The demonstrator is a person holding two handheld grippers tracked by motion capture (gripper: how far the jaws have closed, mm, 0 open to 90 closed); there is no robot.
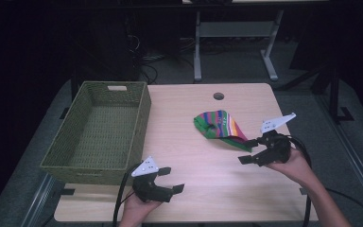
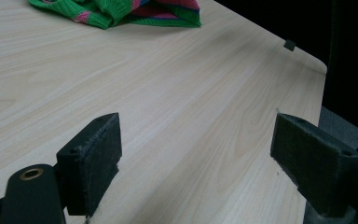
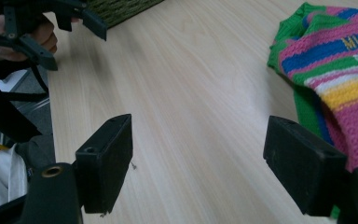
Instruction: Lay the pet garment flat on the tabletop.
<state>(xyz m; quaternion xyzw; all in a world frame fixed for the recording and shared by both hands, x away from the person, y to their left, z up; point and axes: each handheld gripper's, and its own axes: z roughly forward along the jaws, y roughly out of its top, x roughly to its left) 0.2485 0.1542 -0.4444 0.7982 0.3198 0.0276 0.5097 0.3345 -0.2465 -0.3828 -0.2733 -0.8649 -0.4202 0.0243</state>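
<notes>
Two grippers sit over a light wooden table [image 1: 189, 156]. The left gripper [image 1: 168, 179] is at the bottom of the high view, left of the middle, and its jaws are wide apart with nothing between them. The right gripper [image 1: 249, 150] is at the right of that view. Its jaws are wide apart too, and they hold nothing. A stripy knitted cloth [image 1: 219, 125] lies crumpled on the table, a bit right of the middle, just beside the right gripper's tips. A green woven basket [image 1: 99, 132] stands at the left side of the view
</notes>
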